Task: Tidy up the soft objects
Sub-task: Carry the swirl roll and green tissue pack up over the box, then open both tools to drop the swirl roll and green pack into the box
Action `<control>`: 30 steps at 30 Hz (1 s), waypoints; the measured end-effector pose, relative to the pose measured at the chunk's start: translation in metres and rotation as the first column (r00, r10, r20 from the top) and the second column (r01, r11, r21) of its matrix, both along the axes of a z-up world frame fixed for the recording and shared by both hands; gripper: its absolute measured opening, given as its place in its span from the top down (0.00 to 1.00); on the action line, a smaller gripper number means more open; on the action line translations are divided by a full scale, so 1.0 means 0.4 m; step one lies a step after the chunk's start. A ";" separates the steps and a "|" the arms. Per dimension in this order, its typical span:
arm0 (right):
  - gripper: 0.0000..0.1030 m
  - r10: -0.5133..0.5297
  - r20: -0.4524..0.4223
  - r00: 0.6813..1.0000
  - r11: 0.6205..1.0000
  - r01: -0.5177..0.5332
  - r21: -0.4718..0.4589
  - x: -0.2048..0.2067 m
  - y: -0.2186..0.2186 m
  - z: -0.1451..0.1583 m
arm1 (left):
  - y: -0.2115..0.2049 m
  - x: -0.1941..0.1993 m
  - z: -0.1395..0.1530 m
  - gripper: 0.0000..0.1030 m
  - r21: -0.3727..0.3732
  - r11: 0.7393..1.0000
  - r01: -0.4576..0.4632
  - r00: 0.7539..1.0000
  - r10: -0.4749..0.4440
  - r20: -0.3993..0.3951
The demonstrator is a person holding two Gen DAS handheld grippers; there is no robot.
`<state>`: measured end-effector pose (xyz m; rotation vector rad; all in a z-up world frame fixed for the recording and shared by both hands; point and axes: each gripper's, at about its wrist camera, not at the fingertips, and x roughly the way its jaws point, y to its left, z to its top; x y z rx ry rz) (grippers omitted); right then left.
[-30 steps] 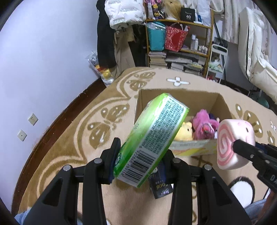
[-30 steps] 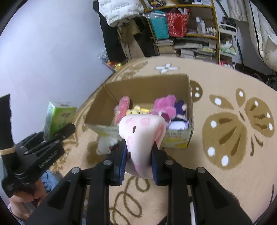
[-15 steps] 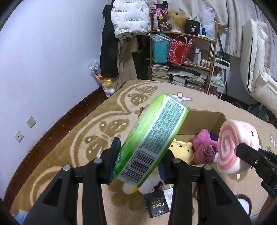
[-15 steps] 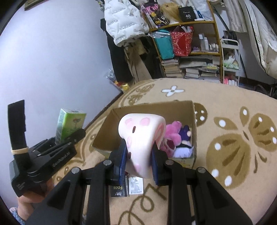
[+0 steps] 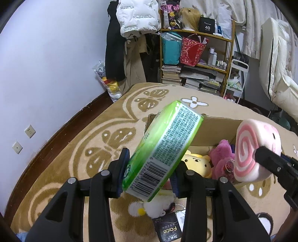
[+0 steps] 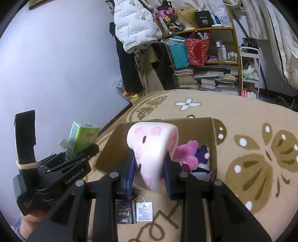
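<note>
Home bedroom: patterned rug, cluttered shelf, hanging coats.

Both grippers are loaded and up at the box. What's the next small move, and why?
Probably let the right gripper finish releasing: its jaws have just been opening, yet the pads still pinch the pink swirl cushion, held over the cardboard box above the plush toys. The left gripper can follow with its green pack.

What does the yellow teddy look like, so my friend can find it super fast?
Start at the cardboard box on the tan rug. Look inside, at the side behind the green pack held in the left gripper: the yellow teddy lies there beside a pink plush. It is the only yellow toy in the box, with small dark eyes.
</note>
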<state>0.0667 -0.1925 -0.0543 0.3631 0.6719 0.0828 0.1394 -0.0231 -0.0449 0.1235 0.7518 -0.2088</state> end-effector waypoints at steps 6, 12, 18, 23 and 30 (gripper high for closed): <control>0.70 -0.009 -0.004 1.000 1.000 0.009 -0.006 0.022 -0.007 -0.012 | -0.015 0.026 -0.014 0.63 -0.017 1.000 0.015 1.000 -0.016 -0.016; 0.68 -0.013 -0.030 0.999 1.000 0.013 -0.004 0.042 -0.013 -0.033 | -0.030 0.040 -0.035 0.62 -0.009 1.000 0.027 0.999 -0.027 -0.032; 0.64 -0.021 -0.057 0.998 1.000 0.022 0.007 0.051 -0.015 -0.050 | -0.042 0.049 -0.056 0.62 0.010 0.999 0.045 0.997 -0.045 -0.058; 0.62 -0.031 -0.069 0.997 0.999 0.032 0.011 0.052 -0.021 -0.056 | -0.046 0.045 -0.055 0.60 0.017 0.999 0.050 0.997 -0.048 -0.060; 0.59 -0.045 -0.065 0.997 0.999 0.045 0.005 0.050 -0.024 -0.053 | -0.037 0.036 -0.034 0.41 0.023 0.999 0.043 0.999 -0.043 -0.021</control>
